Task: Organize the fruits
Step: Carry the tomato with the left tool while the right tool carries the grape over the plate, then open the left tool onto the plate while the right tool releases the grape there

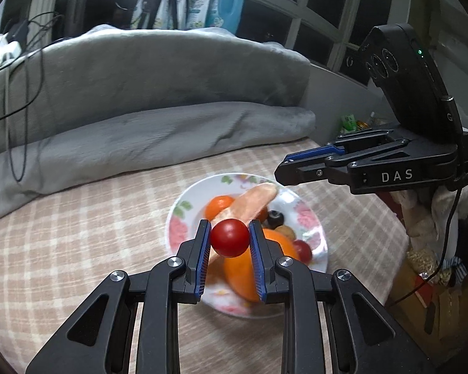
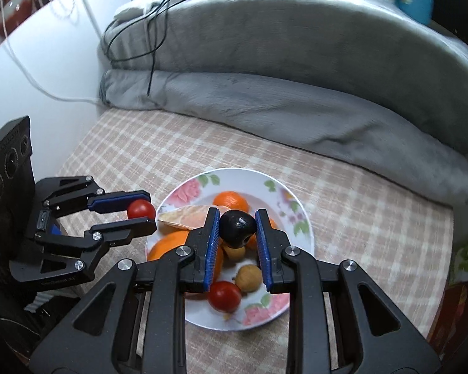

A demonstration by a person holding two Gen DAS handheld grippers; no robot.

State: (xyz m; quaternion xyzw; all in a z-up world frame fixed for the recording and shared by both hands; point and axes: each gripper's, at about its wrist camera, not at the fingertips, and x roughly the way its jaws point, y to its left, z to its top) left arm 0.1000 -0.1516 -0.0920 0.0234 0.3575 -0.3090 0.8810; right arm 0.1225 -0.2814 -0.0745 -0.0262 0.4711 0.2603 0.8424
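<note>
Both fruits are lifted clear of the dish, so the step in hand appears to be the carrying stage of sorting. The left hand-held gripper (image 1: 229,239) is pinching a small round glossy red cherry tomato (image 1: 229,238) between its blue ribbed pads, and holds it above the near side of the white floral-rimmed ceramic plate (image 1: 179,229). The right hand-held gripper (image 2: 237,230) is pinching a small dark, nearly black round fruit (image 2: 237,229) in the same manner, over the plate's middle. Below and ahead of the pads remain two oranges, a pale peach-coloured citrus segment (image 1: 254,204), a second red tomato (image 2: 224,296) and a tan round fruit (image 2: 248,278). The plate rests on a beige checked bed cover (image 1: 78,243). No receiving container is visible; the next move likely calls for choosing separate placement spots and opening each grip only after gentle contact, as both fruits could roll.
</note>
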